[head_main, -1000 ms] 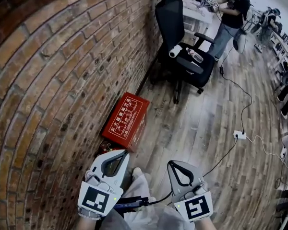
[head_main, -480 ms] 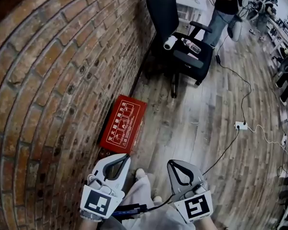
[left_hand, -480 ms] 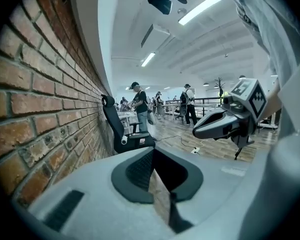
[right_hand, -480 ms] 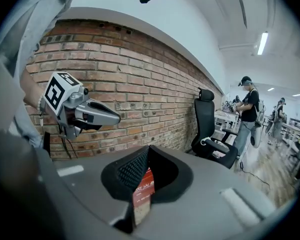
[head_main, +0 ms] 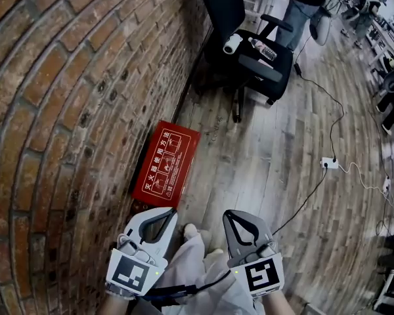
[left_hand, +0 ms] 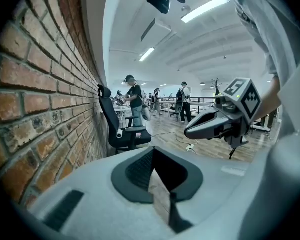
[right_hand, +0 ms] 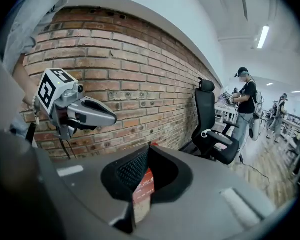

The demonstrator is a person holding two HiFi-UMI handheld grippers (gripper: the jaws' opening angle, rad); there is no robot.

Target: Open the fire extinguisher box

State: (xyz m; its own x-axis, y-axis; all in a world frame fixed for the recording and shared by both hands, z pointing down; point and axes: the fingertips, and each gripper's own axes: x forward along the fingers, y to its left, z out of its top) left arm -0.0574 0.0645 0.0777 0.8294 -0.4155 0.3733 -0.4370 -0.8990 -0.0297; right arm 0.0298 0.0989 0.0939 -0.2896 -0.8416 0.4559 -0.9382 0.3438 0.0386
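Observation:
The fire extinguisher box (head_main: 165, 165) is a flat red case with white print. It lies shut on the wooden floor against the brick wall (head_main: 65, 110). My left gripper (head_main: 171, 210) hangs just short of the box's near end, its jaws shut and empty. My right gripper (head_main: 226, 213) is level with it to the right, over bare floor, also shut and empty. In the right gripper view a strip of the red box (right_hand: 144, 186) shows through the jaws' window behind the right gripper (right_hand: 149, 146). In the left gripper view only floor shows beyond the left gripper (left_hand: 151, 149).
A black office chair (head_main: 249, 58) stands beyond the box by the wall, with a white roll (head_main: 232, 44) and a bottle on its seat. A power strip (head_main: 328, 164) and its cable lie on the floor to the right. A person (head_main: 302, 5) stands behind the chair.
The view has moved forward and tipped down, so the box lies nearer to my grippers. Both grippers have stayed shut and side by side. The box has not moved.

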